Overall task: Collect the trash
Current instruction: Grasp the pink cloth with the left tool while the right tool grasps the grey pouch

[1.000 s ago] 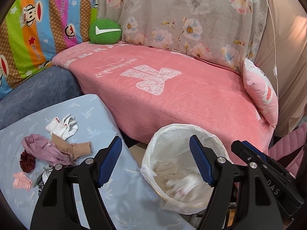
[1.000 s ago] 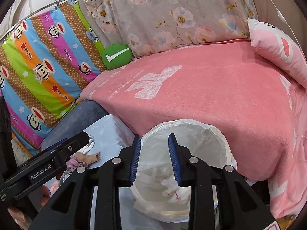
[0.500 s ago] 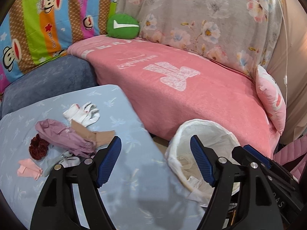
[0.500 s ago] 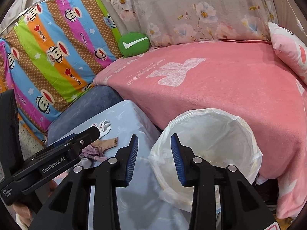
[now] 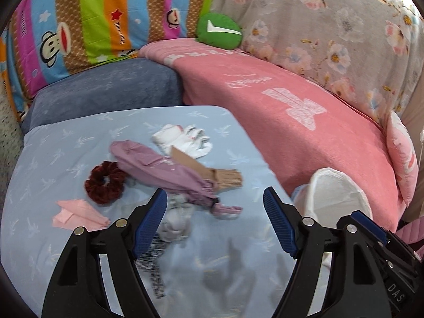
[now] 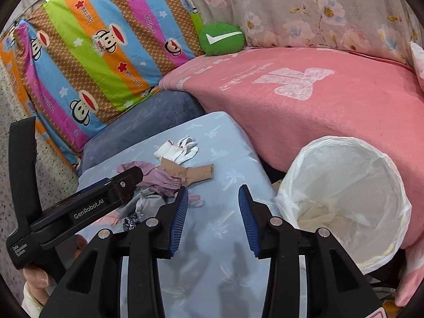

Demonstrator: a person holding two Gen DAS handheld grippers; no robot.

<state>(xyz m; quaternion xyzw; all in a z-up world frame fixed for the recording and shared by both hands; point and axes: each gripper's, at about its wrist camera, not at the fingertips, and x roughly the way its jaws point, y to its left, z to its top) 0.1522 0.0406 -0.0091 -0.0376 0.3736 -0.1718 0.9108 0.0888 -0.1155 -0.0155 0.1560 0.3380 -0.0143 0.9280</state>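
A pile of small cloth items lies on the light blue cushion (image 5: 66,143): a mauve cloth (image 5: 159,167), a tan sock (image 5: 212,175), white gloves (image 5: 185,137), a dark red scrunchie (image 5: 104,182), a pink folded piece (image 5: 79,214) and a grey bundle (image 5: 175,225). My left gripper (image 5: 215,222) hangs open just short of the pile, nothing between its fingers. My right gripper (image 6: 213,218) hovers over bare cushion (image 6: 212,251), its jaws opening and empty. The white-lined bin (image 6: 344,198) stands right of it, with crumpled white waste inside.
A pink blanket (image 5: 304,122) covers the sofa behind the cushion and bin. A green round pillow (image 5: 218,29), a striped monkey-print pillow (image 6: 92,53) and a floral cover (image 5: 331,26) sit at the back. A hand (image 6: 37,278) holds the left gripper's body at the lower left.
Both views have swung left, from the bin to the cushion with the cloth pile. The bin has slid to the right edge. The right gripper's jaws have widened.
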